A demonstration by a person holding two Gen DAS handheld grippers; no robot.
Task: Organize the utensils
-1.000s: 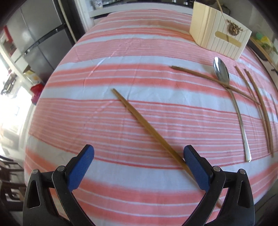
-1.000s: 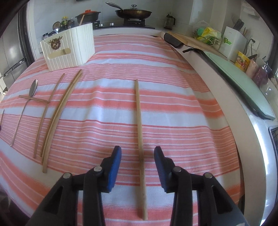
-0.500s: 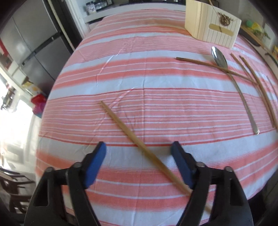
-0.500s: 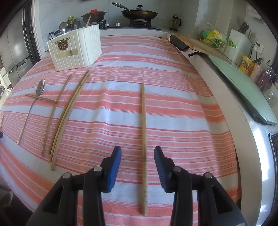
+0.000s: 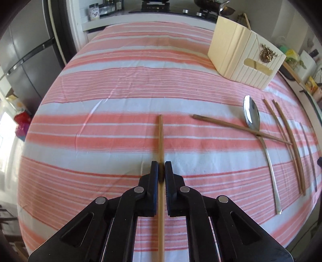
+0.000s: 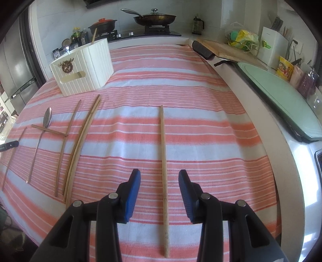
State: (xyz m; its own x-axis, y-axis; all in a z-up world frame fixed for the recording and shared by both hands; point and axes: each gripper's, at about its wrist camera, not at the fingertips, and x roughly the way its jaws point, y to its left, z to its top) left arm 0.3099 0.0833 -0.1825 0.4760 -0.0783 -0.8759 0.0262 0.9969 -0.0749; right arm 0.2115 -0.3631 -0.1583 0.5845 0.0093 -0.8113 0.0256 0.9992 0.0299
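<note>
A bamboo chopstick (image 5: 160, 139) runs straight away from me in the left wrist view. My left gripper (image 5: 160, 171) finishes closing on it, both pads pressing its sides near the middle. My right gripper (image 6: 159, 174) is open above the striped cloth, and another chopstick (image 6: 163, 145) lies on the cloth between its blue pads, untouched. A cream ribbed utensil holder (image 5: 244, 58) (image 6: 84, 68) stands at the far side. A metal spoon (image 5: 251, 114) (image 6: 47, 119) lies with a chopstick (image 5: 231, 126) across its neck. Several more chopsticks (image 5: 289, 139) (image 6: 82, 139) lie beside it.
A pink and white striped cloth (image 6: 201, 131) covers the table. A green board (image 6: 281, 100) and a white counter edge border its right side. Pans sit on the stove (image 6: 155, 18) behind. A grey fridge (image 5: 26, 60) stands to the left.
My left gripper swung over the slanted chopstick, lined up with it and closed from wide open onto it. The right gripper kept its half-open stance over its chopstick.
</note>
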